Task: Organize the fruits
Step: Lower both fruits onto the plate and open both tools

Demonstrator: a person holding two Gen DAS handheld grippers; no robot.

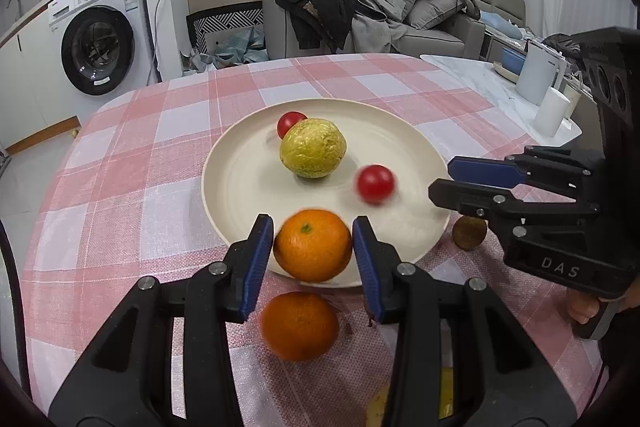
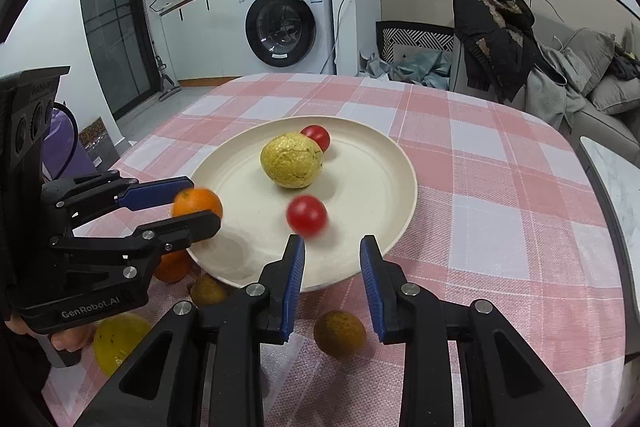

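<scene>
Between the blue pads of the left gripper (image 1: 313, 242) sits an orange (image 1: 313, 245), the jaws closed against its two sides, held over the near rim of the plate (image 1: 240, 183); from the right wrist view it shows just at the plate's left edge, above the rim. The right gripper (image 2: 332, 279) hangs at the plate's near right edge with its jaws standing apart and nothing between them. Just ahead of its pads a cherry tomato (image 2: 307, 215) lies on the plate, blurred. Further in, near the middle of the plate, rests a yellow-green fruit (image 1: 313, 148) with wrinkled skin, and a second tomato (image 1: 291, 123) touches its far side. Off the plate, on the checked cloth (image 1: 120, 167) that covers the counter, a second orange (image 1: 299, 326) lies just below the held one, close to the rim. A small brown fruit (image 2: 339, 334) lies on the cloth beneath the right gripper, near the plate, and another brown one (image 2: 208, 290) sits tucked against the rim by the left gripper. A yellow fruit (image 2: 120, 341) lies near the counter's front edge, partly hidden behind the left gripper's body. Beyond the counter stand a washer (image 2: 286, 23) and a sofa (image 1: 440, 15) heaped with clothes.
</scene>
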